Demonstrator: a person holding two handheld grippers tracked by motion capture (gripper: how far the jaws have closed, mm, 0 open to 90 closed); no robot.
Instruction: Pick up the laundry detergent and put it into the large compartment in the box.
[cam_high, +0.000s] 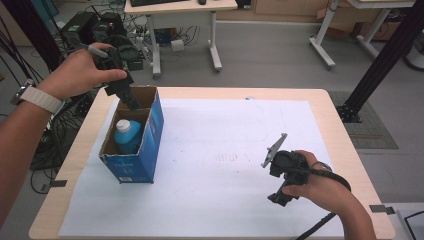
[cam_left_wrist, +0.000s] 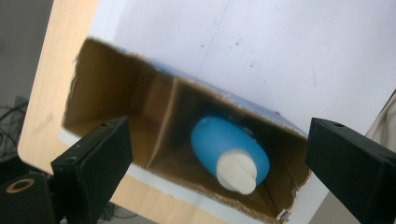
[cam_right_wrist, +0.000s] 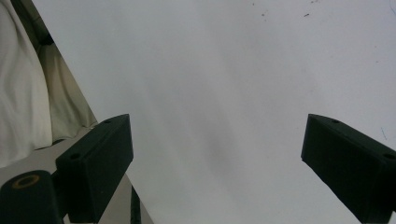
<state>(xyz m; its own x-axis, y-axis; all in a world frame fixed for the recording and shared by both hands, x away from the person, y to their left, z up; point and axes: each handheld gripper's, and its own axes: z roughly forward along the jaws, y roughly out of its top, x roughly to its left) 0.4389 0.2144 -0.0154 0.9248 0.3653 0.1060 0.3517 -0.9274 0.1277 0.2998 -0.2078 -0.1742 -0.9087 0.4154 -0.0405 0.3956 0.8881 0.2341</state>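
- High view: the left gripper (cam_high: 131, 100) was held over the far end of the blue cardboard box (cam_high: 150, 150), its tip dipped just inside the open top. The box stood upright on the white paper sheet (cam_high: 225, 150) near the left side of the wooden table (cam_high: 340, 130).
- High view: a blue bottle (cam_high: 127, 135) with a pale cap lay inside the box, in its near half, apart from the left gripper's tip.
- High view: the right gripper (cam_high: 279, 197) sat in the right hand (cam_high: 320, 187) low over the sheet, near the table's right front, well apart from the box. Its jaw gap was hard to read from this angle.
- Left gripper view: both black jaws stood wide apart with nothing between the pads. Past them, the box (cam_left_wrist: 154, 107) opened toward the camera, a cardboard fold dividing its interior. The bottle (cam_left_wrist: 224, 147) lay in the compartment on the right of that fold, white cap (cam_left_wrist: 236, 173) pointing toward the camera.
- Right gripper view: jaws spread wide, empty. Bare white sheet (cam_right_wrist: 224, 93) lay behind them, with pale cloth (cam_right_wrist: 23, 93) at the left edge.
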